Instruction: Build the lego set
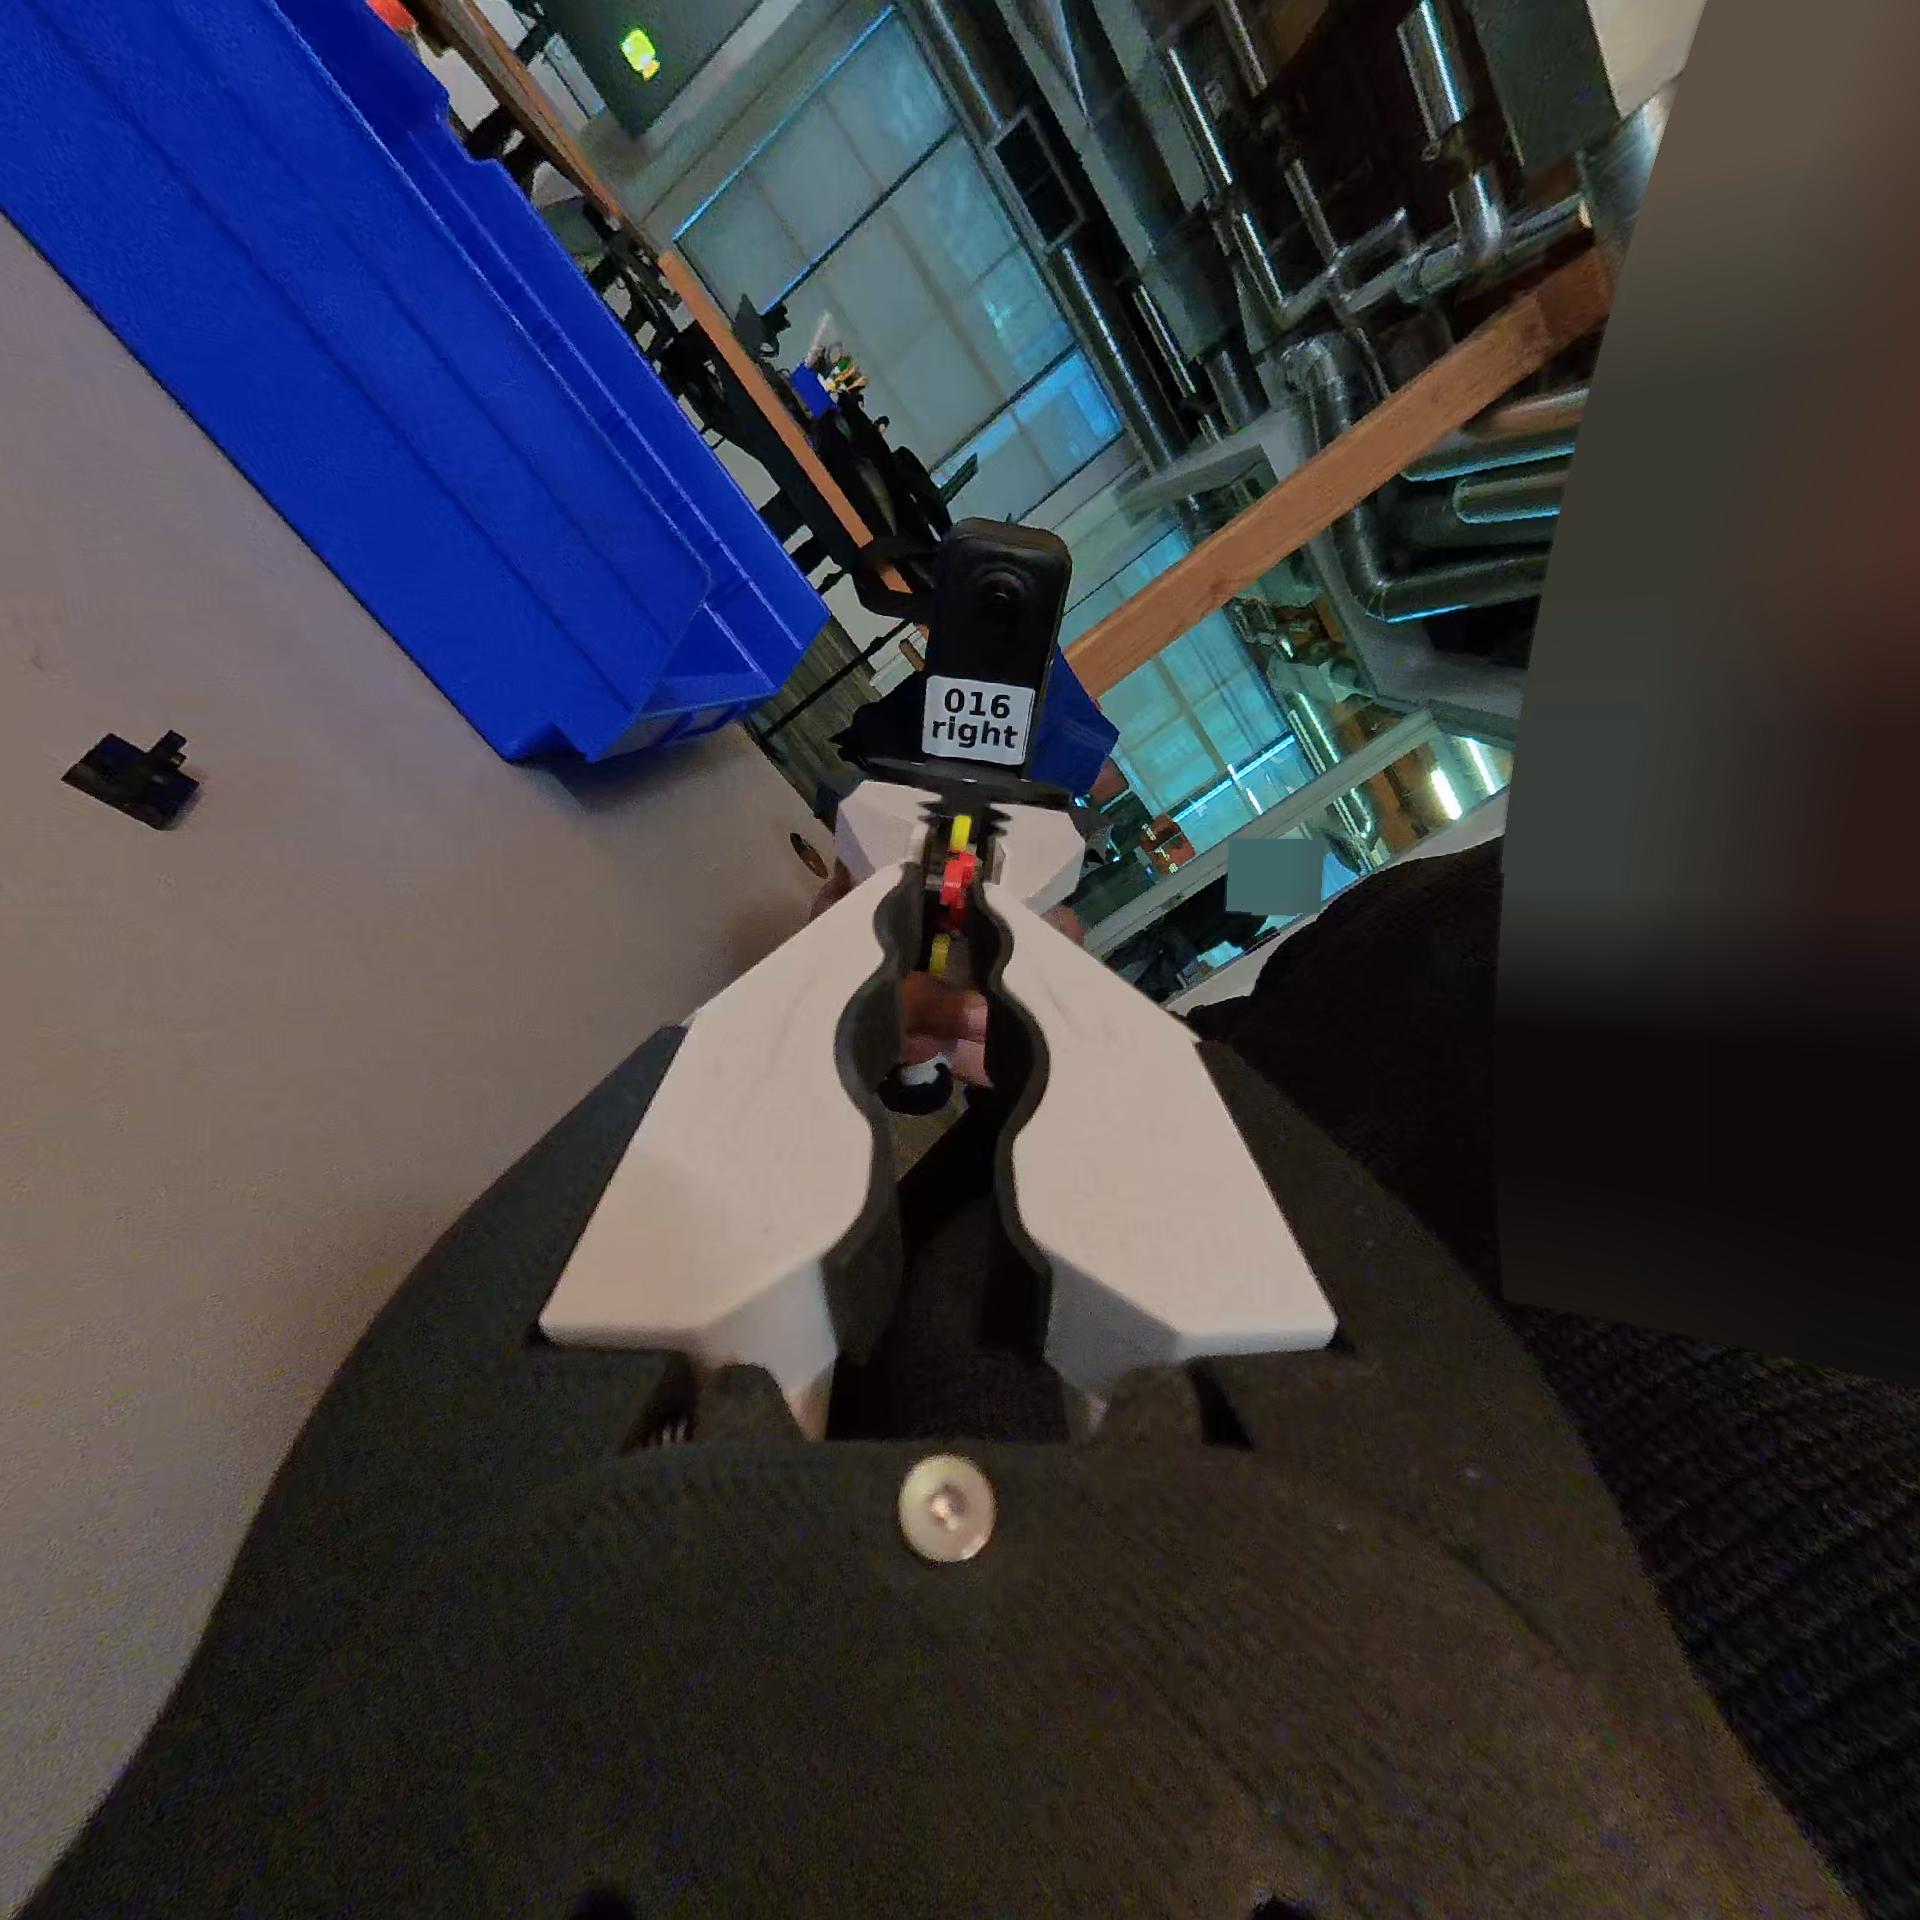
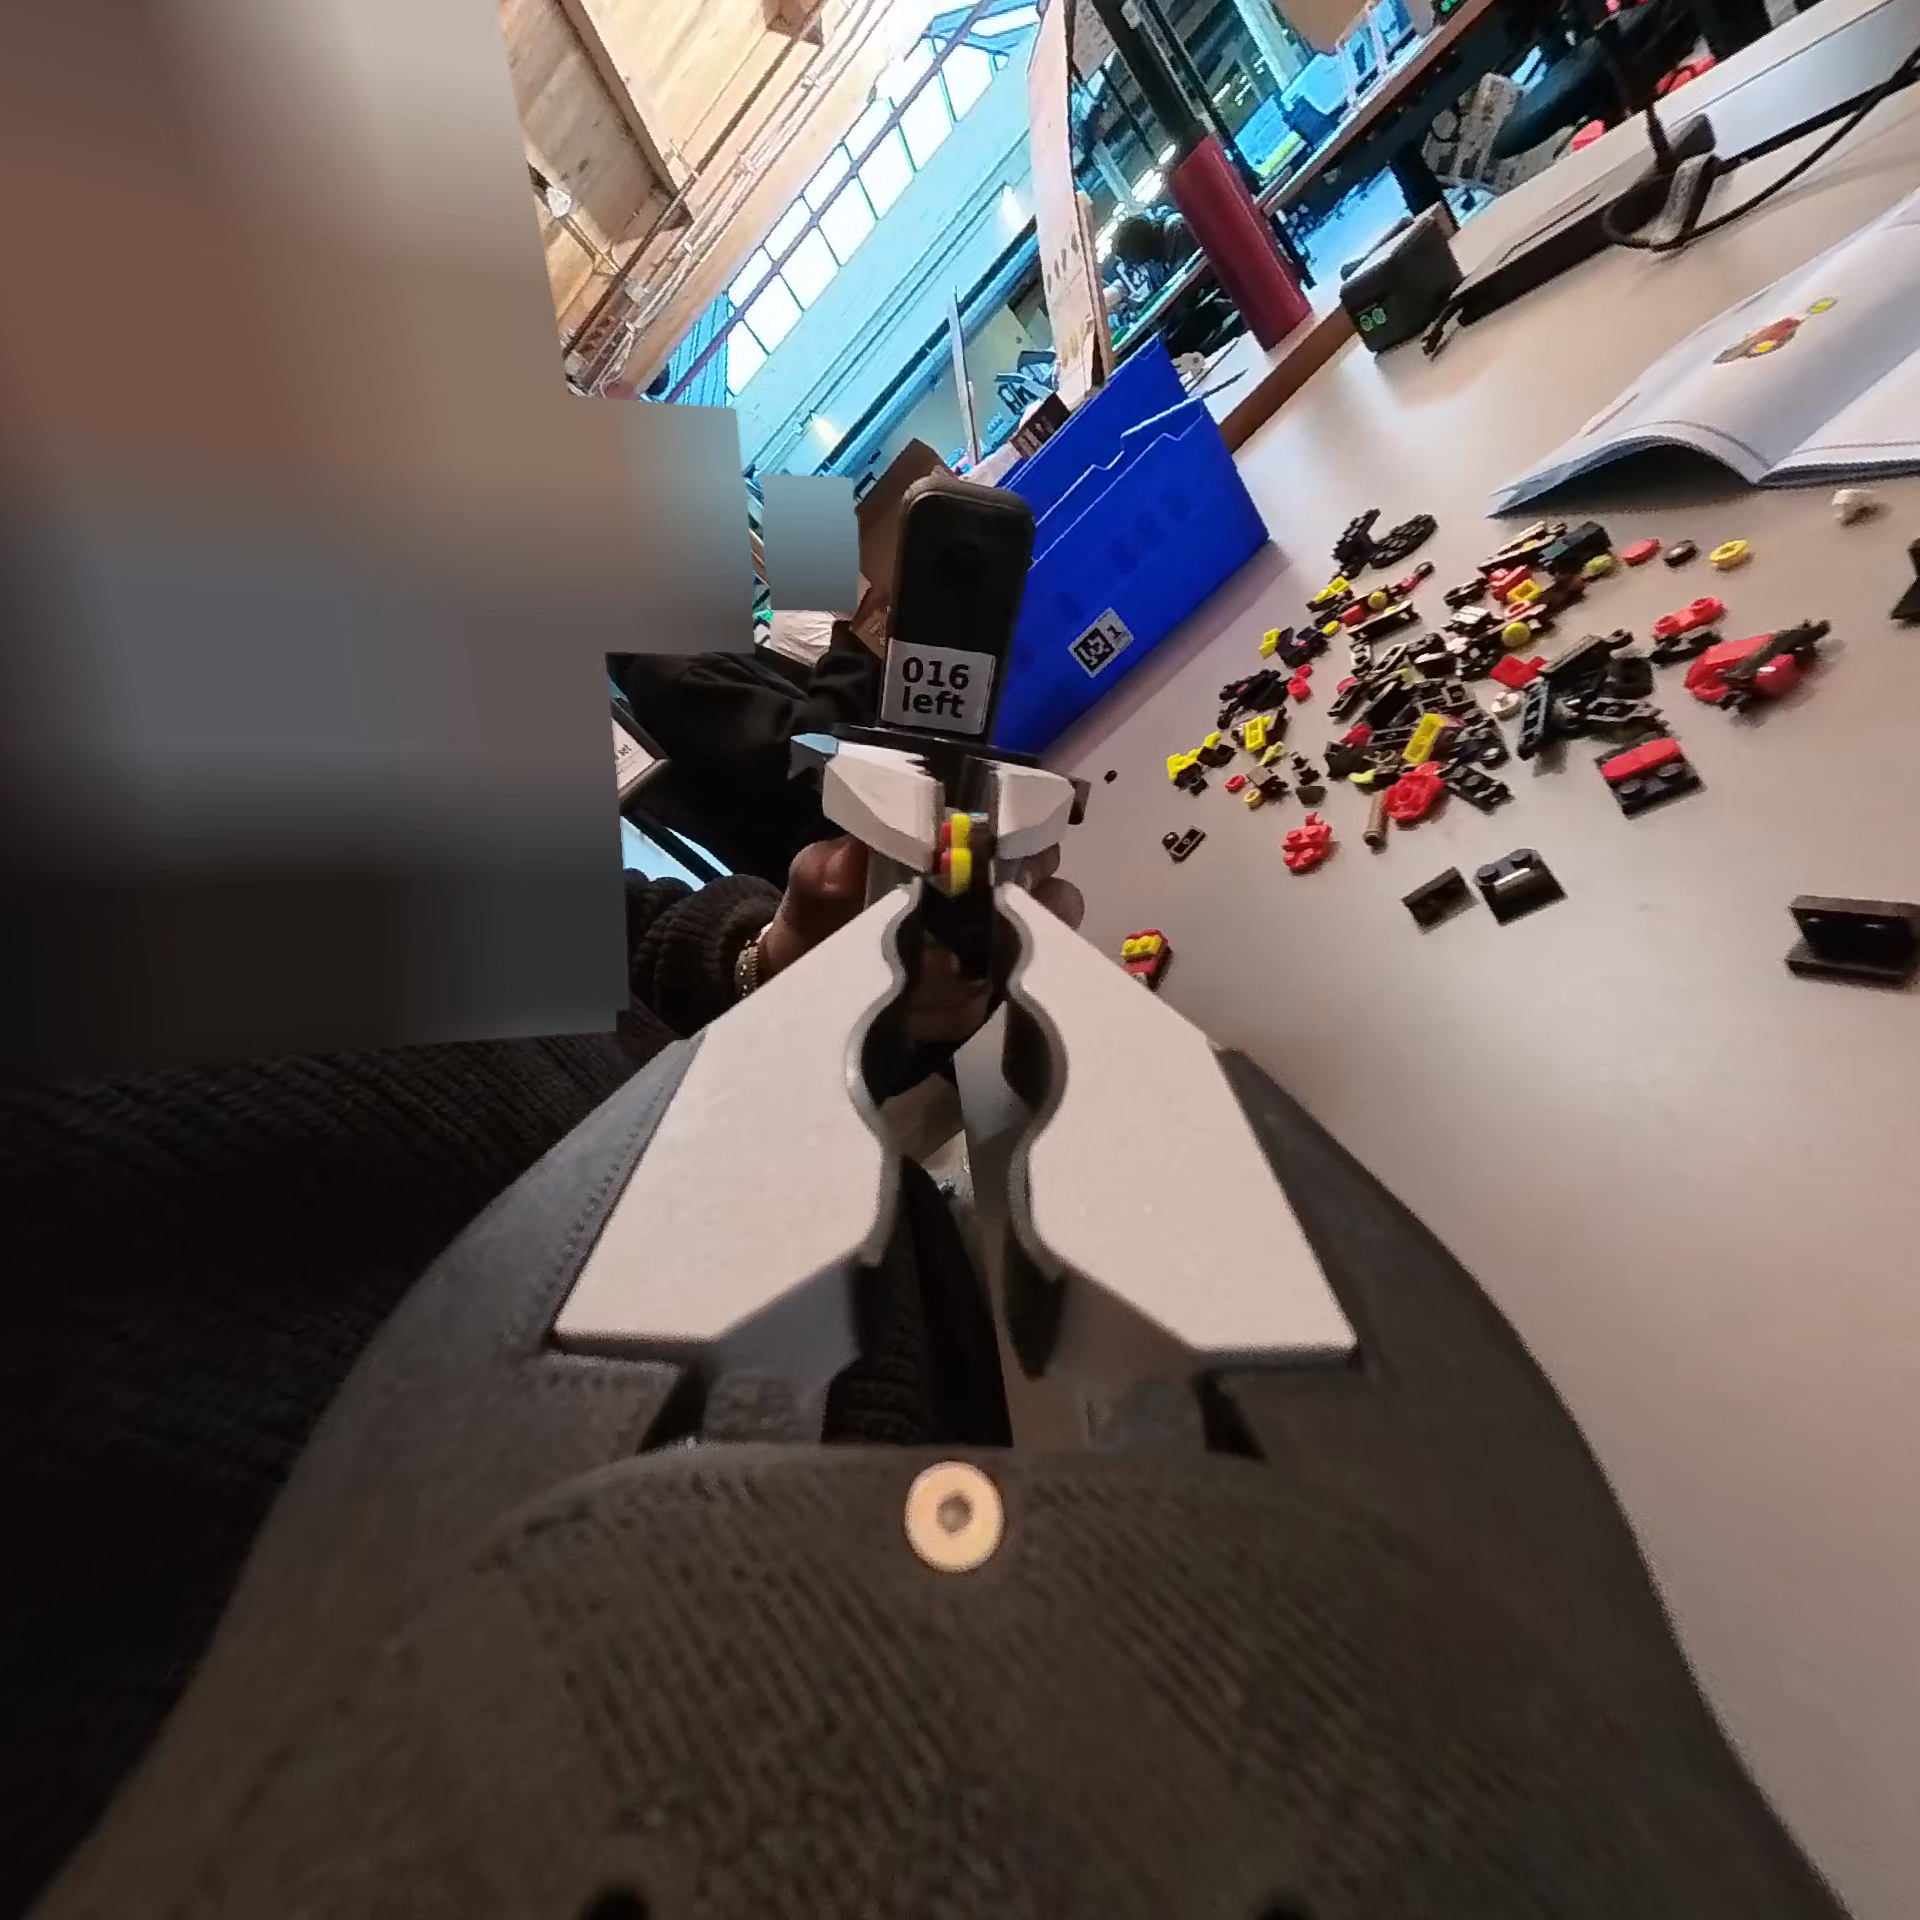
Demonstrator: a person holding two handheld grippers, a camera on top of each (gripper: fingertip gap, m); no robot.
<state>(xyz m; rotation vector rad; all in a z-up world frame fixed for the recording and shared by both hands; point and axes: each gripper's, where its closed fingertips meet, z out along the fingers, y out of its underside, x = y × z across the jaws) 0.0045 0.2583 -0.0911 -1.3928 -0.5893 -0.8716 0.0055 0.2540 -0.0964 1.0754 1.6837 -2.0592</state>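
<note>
Where the two tools meet tip to tip above the tabletop (image 2: 1455,1091), the left hand-held gripper (image 1: 943,914) and the right hand-held gripper (image 2: 954,914) each pinch one end of a small lego assembly (image 1: 951,894) of black, red and yellow parts. A white printed label (image 1: 975,719) sits on each facing camera. Farther right lie loose lego pieces (image 2: 1455,686), a tagged blue bin (image 2: 1122,561) and an open instruction booklet (image 2: 1745,405).

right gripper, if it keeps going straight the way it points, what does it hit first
Most likely the small lego piece at its tips, then the left gripper facing it head-on; depth is hard to judge.
</note>
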